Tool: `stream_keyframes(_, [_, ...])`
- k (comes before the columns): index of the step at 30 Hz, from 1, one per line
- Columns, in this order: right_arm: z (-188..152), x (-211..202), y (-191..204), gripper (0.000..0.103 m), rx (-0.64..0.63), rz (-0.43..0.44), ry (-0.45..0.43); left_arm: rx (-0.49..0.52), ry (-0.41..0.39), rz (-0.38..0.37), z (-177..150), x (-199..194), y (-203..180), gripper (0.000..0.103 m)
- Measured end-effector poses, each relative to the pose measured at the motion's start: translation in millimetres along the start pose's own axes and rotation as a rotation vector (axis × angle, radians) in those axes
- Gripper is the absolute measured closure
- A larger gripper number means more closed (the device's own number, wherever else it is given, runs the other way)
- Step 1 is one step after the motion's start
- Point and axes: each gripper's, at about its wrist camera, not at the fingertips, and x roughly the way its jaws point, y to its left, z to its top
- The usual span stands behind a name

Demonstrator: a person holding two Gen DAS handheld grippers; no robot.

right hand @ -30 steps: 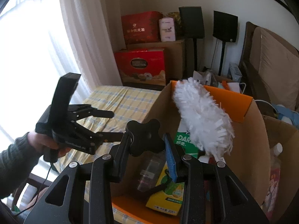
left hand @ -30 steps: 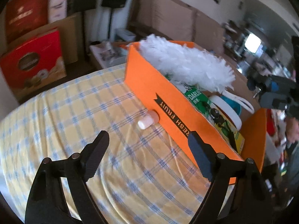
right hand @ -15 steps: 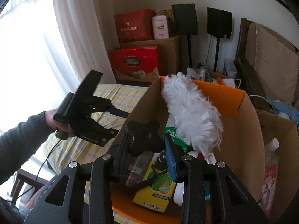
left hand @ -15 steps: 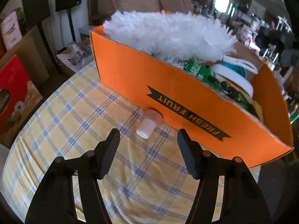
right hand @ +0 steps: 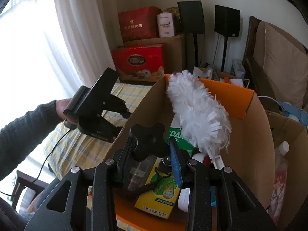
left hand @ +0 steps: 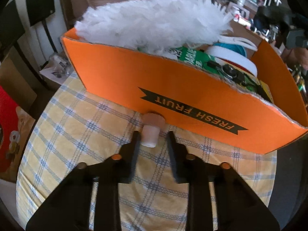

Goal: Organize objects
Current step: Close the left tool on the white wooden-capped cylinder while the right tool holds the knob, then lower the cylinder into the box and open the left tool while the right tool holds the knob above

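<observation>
Down comes the left gripper point(left hand: 152, 136), jaws closing around the small bottle point(left hand: 150, 135): light, slippery; grip mid-body.

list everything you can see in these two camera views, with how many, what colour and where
Box: one, orange outside, brown inside, on the table.
Tablecloth: one, yellow with blue checks, covering the table.
Small bottle: one, pale pink with white end, lying on the cloth against the box's side.
Duster: one, white, sticking out of the box.
Green packet: one, in the box.
Yellow carton: one, in the box.
Knobbed black tool: one, held over the box.
Red gift boxes: two, by the wall.
Speakers: two, black, on stands.
Left gripper: black, jaws closing around the small bottle.
Right gripper: black, shut on the knobbed black tool.
Sleeve: dark.
</observation>
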Motion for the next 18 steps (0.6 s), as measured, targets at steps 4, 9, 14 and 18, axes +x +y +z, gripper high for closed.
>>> stream_keyframes(4, [-1,0,-1,0.067,0.006,-0.001,-0.001,-0.029,-0.010,-0.029,-3,-1,0,0.087])
stream_keyframes(9, [-2,-1,-1,0.067,0.014,0.001,-0.009,-0.091,-0.037,-0.023,-16,-11,-6,0.087])
stream_keyframes(14, [-4,-3,0,0.067,0.026,-0.001,-0.020,-0.207,-0.115,0.014,-28,-41,-12,0.087])
stream_keyframes(18, [-5,-6,0,0.067,0.038,-0.045,-0.025,-0.329,-0.201,0.020,-27,-71,-19,0.087])
